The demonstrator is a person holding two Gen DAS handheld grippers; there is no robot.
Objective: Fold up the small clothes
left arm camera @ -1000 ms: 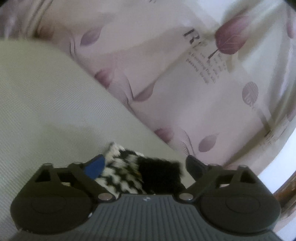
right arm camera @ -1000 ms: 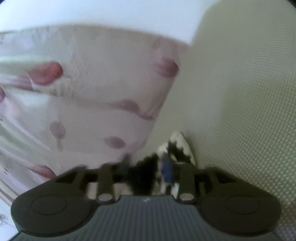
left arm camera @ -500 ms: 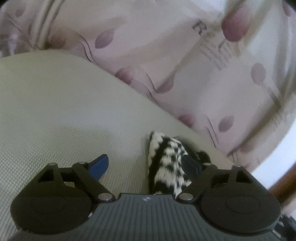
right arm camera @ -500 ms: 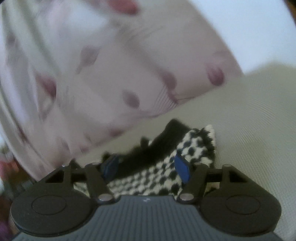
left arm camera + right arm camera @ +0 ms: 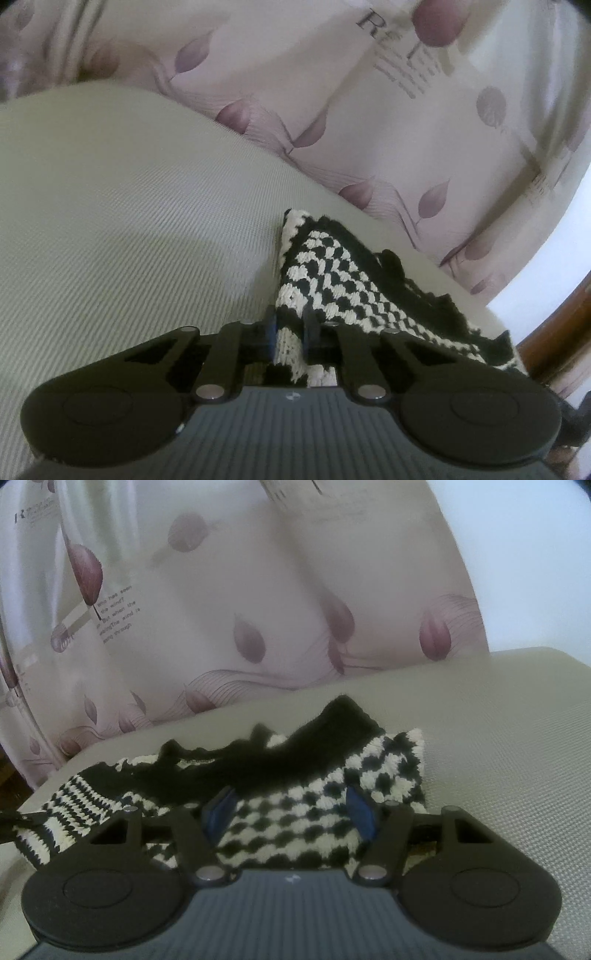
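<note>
Faintly, curtain [image 5: 122,605] txt "the wind"

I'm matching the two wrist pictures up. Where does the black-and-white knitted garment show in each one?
Left wrist: knitted garment at lower centre-right, running up from the left hand-held gripper, whose jaws are shut on its edge.
Right wrist: it spreads across the lower middle, between the open jaws of the right hand-held gripper.
Shared landmark: the leaf-print curtain behind the pale cushion.

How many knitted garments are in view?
1: a black-and-white checkered knit lying on the pale cushion, pinched by the left tongs, with the open right tongs over it. Others may be hidden.
</note>
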